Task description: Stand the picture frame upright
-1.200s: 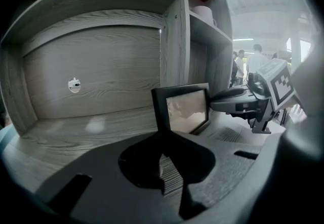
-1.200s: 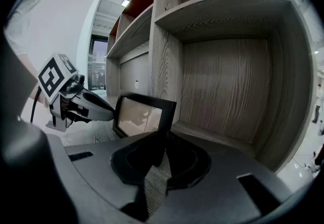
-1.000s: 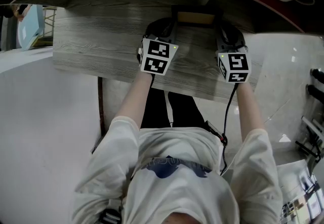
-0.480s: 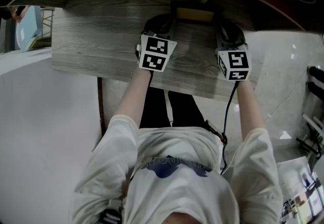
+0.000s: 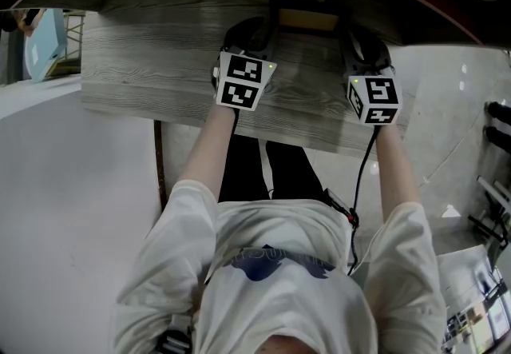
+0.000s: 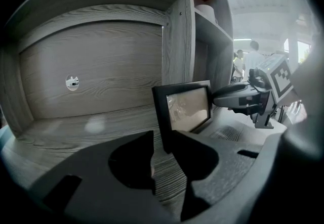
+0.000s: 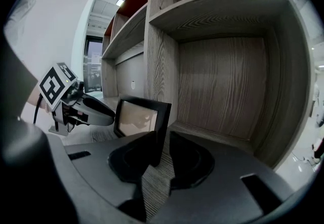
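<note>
The picture frame (image 6: 187,109) stands upright at the counter's (image 5: 144,65) back edge. The jaws of the left gripper (image 6: 162,138) and right gripper (image 7: 162,141) have just been opening and loosely straddle its sides. Only withdrawal appears left.

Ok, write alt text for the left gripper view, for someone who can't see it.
A black picture frame stands upright on a grey wood-grain shelf, its near edge in the gap between the left gripper's jaws, which have just been opening. The right gripper reaches to the frame's far edge, its jaws likewise just opening; a shelf divider rises behind.
</note>
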Demonstrator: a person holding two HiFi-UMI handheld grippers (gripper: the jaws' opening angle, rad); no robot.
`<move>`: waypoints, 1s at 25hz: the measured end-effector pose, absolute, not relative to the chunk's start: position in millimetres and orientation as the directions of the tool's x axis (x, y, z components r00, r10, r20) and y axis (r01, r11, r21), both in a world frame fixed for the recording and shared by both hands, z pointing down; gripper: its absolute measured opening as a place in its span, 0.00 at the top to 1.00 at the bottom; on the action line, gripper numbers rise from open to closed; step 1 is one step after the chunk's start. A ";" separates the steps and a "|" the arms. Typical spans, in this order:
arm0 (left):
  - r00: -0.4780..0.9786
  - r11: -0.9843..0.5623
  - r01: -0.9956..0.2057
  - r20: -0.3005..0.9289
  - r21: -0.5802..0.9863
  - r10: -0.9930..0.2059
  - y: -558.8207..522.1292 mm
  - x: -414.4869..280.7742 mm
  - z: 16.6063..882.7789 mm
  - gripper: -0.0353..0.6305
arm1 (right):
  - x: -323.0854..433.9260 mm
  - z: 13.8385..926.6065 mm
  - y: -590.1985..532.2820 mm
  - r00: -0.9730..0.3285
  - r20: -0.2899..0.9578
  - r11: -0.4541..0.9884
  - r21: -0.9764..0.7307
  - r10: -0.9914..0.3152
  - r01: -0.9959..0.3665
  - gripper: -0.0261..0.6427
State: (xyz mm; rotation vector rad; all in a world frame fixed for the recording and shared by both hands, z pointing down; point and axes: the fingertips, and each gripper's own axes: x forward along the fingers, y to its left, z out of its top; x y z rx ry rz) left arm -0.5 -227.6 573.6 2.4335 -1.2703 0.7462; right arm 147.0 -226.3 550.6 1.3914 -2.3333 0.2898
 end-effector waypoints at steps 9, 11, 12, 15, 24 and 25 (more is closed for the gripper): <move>0.460 -0.532 -0.847 0.527 0.018 -0.714 -218.4 -9.2 547.5 0.81 | 148.2 528.3 -212.7 -0.417 0.403 0.463 0.020 -0.815 -0.886 0.84; 0.455 -0.514 -0.857 0.508 0.027 -0.731 -214.0 -14.1 535.5 0.81 | 147.1 517.3 -207.2 -0.422 0.385 0.457 -0.001 -0.820 -0.889 0.84; 0.453 -0.502 -0.864 0.494 0.038 -0.742 -211.6 -16.9 527.7 0.81 | 146.5 510.7 -204.4 -0.426 0.374 0.454 -0.013 -0.824 -0.891 0.84; 0.441 -0.457 -0.886 0.452 0.079 -0.776 -203.7 -28.4 502.9 0.81 | 143.8 491.3 -196.4 -0.431 0.341 0.446 -0.036 -0.835 -0.894 0.84; 0.409 -0.407 -0.908 0.423 0.100 -0.808 -157.6 -63.7 453.4 0.81 | 136.0 443.3 -163.3 -0.382 0.345 0.328 -0.206 -0.857 -0.922 0.84; 0.411 -0.407 -0.907 0.420 0.104 -0.809 -151.9 -67.2 448.7 0.81 | 133.3 436.6 -159.0 -0.371 0.344 0.320 -0.196 -0.863 -0.927 0.84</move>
